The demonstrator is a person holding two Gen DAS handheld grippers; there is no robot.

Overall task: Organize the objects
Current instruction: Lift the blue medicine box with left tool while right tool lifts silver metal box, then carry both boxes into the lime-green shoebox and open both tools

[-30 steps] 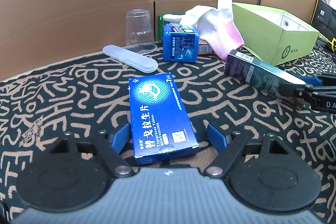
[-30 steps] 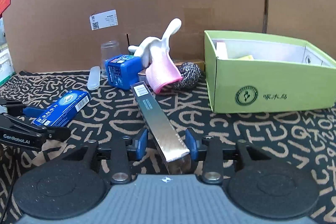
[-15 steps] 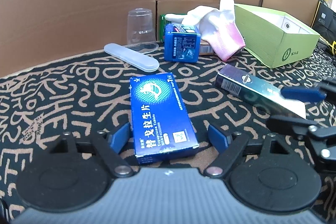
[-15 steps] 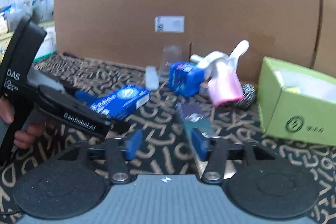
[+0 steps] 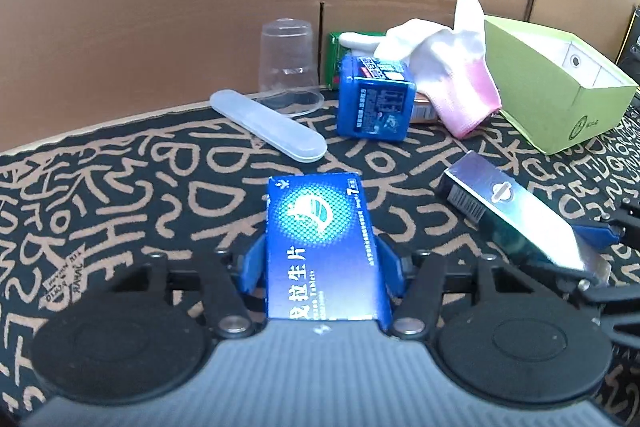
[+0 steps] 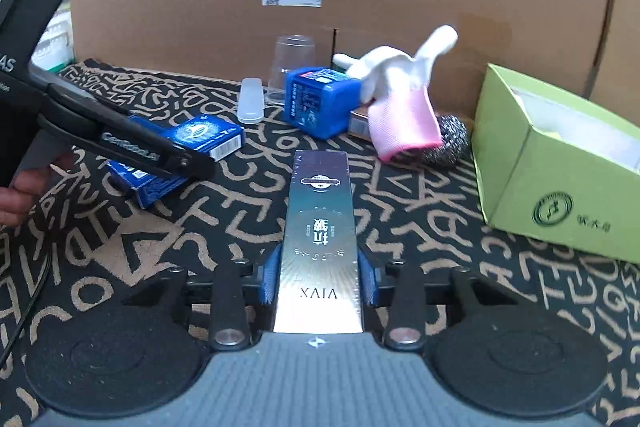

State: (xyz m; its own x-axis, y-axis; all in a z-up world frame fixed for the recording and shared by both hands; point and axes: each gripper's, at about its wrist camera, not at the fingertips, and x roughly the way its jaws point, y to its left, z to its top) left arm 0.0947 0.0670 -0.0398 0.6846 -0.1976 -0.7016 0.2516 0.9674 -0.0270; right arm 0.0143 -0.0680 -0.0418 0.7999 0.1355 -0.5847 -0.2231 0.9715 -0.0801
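My left gripper (image 5: 320,263) is shut on a flat blue tablet box (image 5: 320,239) and holds it over the patterned cloth. The same box shows in the right wrist view (image 6: 200,135), between the left gripper's fingers. My right gripper (image 6: 318,275) is shut on a long silver and dark box (image 6: 320,239). That long box shows at the right of the left wrist view (image 5: 516,215). The green open box (image 6: 560,171) stands at the right.
At the back by the cardboard wall (image 5: 120,7) stand an upturned clear cup (image 5: 286,61), a clear oblong case (image 5: 268,123), a blue cube box (image 5: 374,103), a white and pink glove (image 5: 452,67) and a steel scourer (image 6: 450,143).
My left gripper has closed on the blue tablet box, which it straddled open before. My right gripper swung left with the long box, which now sits square between its fingers.
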